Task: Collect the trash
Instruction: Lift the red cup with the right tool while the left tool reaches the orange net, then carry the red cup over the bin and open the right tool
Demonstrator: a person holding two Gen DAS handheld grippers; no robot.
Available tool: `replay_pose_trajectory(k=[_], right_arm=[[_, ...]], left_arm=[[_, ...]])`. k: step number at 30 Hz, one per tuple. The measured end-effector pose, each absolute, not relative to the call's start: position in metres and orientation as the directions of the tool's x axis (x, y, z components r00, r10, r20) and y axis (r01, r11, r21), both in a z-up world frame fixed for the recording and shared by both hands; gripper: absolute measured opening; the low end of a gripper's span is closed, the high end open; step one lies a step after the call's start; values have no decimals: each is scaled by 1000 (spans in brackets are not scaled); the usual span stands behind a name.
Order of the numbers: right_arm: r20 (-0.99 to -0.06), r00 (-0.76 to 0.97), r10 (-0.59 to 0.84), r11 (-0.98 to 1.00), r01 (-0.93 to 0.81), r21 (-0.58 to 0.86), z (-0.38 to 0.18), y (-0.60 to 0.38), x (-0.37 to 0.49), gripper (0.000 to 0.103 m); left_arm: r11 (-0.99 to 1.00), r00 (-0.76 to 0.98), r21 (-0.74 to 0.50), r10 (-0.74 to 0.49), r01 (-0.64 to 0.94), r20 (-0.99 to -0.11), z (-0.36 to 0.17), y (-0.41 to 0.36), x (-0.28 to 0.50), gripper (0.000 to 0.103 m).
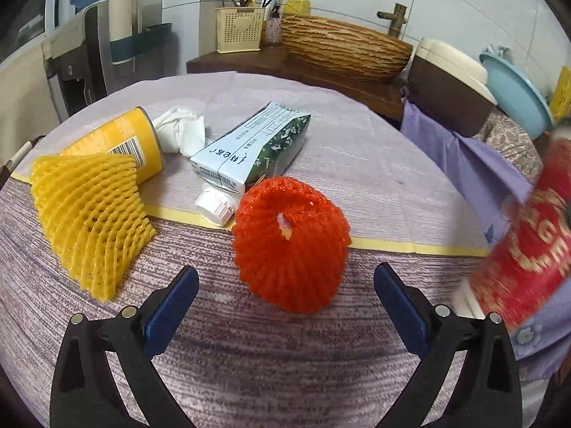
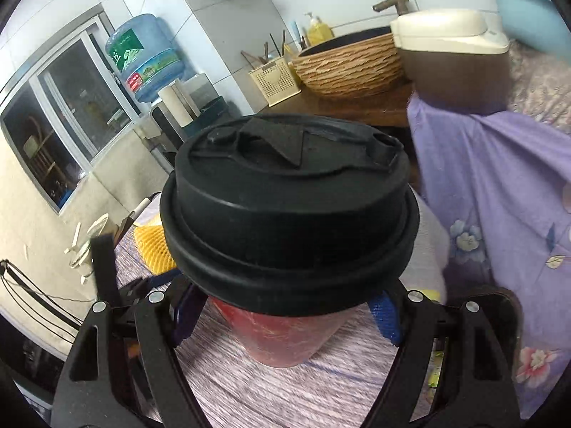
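My left gripper [image 1: 285, 271] is open and hovers just in front of a red foam fruit net [image 1: 289, 242] on the table, nothing between its fingers. Behind the net lie a milk carton [image 1: 249, 146] with a white cap [image 1: 216, 207], a crumpled tissue [image 1: 182, 132], a yellow can [image 1: 125, 146] on its side and a yellow foam net [image 1: 89, 221]. My right gripper [image 2: 285, 306] is shut on a red paper cup [image 2: 282, 335] just under its black lid [image 2: 285, 207], held above the table. The cup [image 1: 528, 242] shows blurred at the right edge of the left wrist view.
A purple flowered cloth [image 1: 464, 164] hangs at the table's right. Behind it stand a brown bin with a cream lid [image 1: 449, 92] and a blue basin [image 1: 514, 89]. On the back counter sit a wicker bowl [image 1: 342, 50] and a cream utensil holder [image 1: 239, 28].
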State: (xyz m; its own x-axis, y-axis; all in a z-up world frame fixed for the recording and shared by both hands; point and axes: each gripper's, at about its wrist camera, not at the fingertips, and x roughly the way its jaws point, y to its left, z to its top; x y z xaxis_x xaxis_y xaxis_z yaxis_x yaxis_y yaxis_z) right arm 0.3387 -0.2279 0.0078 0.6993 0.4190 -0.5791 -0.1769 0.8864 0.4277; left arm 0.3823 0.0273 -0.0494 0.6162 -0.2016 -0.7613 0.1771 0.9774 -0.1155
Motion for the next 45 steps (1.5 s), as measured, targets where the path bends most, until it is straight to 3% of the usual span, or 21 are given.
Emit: replay_pose_trajectory(k=[2,4,6,9,15,35,45], right_arm=[[-576,704,416,888,-178,423,5,-233,329,78],[-577,704,414,891,-181,417,3,-235,321,78],[-576,712,403,897,-182,402,0,-236,311,78],[-566,731,380,911,-191,365,-2,-236,298,78],[-539,747,389,906,-202,372,-8,-237,284,78],[-482,832,275,917,-76,392,-16,-311,187,78],[-585,799,138,932,95,349,-62,-368,169,78]], left_arm=[[980,620,-123,-195,157,-760,-52,28,388,92],[979,618,-140,-203,149,-759,-54,28,390,79],[979,610,-149,-203,140,-766,-57,28,390,54],[976,611,-175,-217,128,-762,-60,30,385,36],[981,666,-132,-193,142,-721,-45,33,357,30],[934,742,-114,-340,340,-578,-5,-13,201,30],[873,695,-125,-455,472,-556,-13,-77,164,30]])
